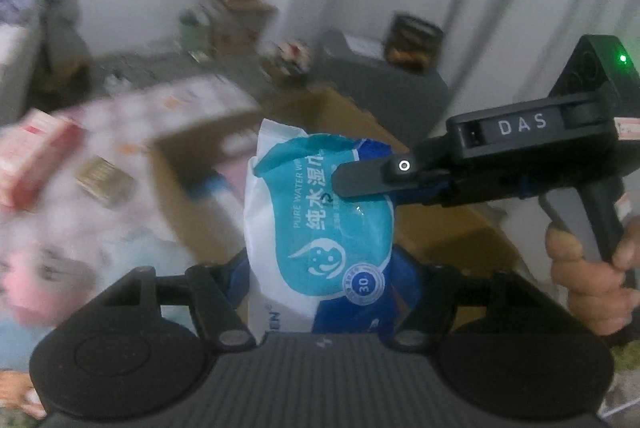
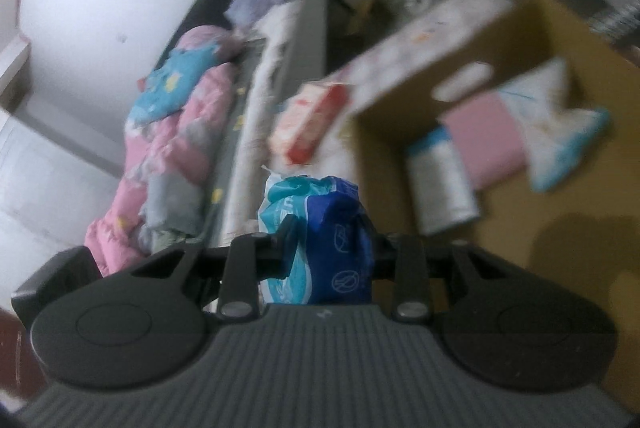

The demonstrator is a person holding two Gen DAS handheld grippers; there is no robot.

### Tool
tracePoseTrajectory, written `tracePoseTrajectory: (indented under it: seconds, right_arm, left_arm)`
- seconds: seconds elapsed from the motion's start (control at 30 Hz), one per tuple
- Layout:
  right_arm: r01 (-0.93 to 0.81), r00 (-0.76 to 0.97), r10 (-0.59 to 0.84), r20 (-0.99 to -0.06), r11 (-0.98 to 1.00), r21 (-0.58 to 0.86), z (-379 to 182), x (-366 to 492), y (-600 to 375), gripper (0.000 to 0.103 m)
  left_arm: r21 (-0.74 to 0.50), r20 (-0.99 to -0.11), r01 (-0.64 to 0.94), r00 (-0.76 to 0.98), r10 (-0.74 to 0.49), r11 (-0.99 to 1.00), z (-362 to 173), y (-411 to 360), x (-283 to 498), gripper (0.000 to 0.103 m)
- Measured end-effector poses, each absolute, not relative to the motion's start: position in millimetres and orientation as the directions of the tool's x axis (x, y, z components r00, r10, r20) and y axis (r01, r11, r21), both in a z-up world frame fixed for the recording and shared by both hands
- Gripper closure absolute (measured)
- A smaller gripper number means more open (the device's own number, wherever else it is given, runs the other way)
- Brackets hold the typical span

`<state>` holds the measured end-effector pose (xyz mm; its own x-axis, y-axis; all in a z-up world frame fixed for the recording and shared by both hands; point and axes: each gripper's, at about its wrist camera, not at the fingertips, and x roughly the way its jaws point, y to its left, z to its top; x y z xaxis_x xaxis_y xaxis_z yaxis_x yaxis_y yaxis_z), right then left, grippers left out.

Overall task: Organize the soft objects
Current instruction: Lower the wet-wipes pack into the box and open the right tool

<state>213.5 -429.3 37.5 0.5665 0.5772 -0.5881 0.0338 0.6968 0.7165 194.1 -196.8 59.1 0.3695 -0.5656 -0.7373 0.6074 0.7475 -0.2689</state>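
Note:
A white, teal and blue pack of wet wipes (image 1: 320, 224) is held in the air by both grippers. My left gripper (image 1: 320, 280) is shut on its lower end. My right gripper (image 1: 360, 183) comes in from the right and is shut on its upper right side. In the right wrist view the same pack (image 2: 320, 228) sits squeezed between the right gripper's (image 2: 328, 248) fingers. Behind the pack is an open cardboard box (image 2: 560, 23) holding a pink pack (image 2: 488, 131), a white pack (image 2: 440, 175) and a white and blue pack (image 2: 560, 135).
A red and white carton (image 2: 312, 123) lies on a white patterned surface (image 1: 132, 115) left of the box. A pink quilt (image 2: 160, 155) lies on a bed at the left. A shelf (image 1: 236, 7) and clutter stand by the far wall.

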Motion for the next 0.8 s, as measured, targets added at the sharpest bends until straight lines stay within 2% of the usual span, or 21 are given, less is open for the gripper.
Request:
tracePoseTrajectory:
  seconds: [0.1,0.2,0.37,0.63,0.8]
  right_arm:
    - [0.087,0.530,0.582,-0.617,0.686,0.722,2,216,-449,0.072]
    - [0.172,0.475,0.557,-0.681,0.700,0.693,-44,230,-463,0.071]
    - [0.236,0.371,0.419,-0.829,0.820,0.521,-94,249,-464,0.071]
    - [0.213,0.322,0.418,-0.850,0.842,0.495,-112,263,-442,0.070]
    - [0.210,0.282,0.424,-0.861,0.848,0.486,-112,272,-422,0.070]
  left_arm:
    - [-0.315,-0.778,0.597,0.283,-0.561,0.738,39,-213,206,0.034]
    - [-0.304,-0.782,0.591,0.294,-0.550,0.747,31,-209,213,0.033]
    - [-0.305,-0.780,0.569,0.310,-0.543,0.764,34,-187,219,0.029]
    - [-0.240,-0.738,0.535,0.441,-0.510,0.810,61,-129,196,0.018]
    - [-0.179,-0.720,0.504,0.517,-0.462,0.845,63,-97,179,0.015]
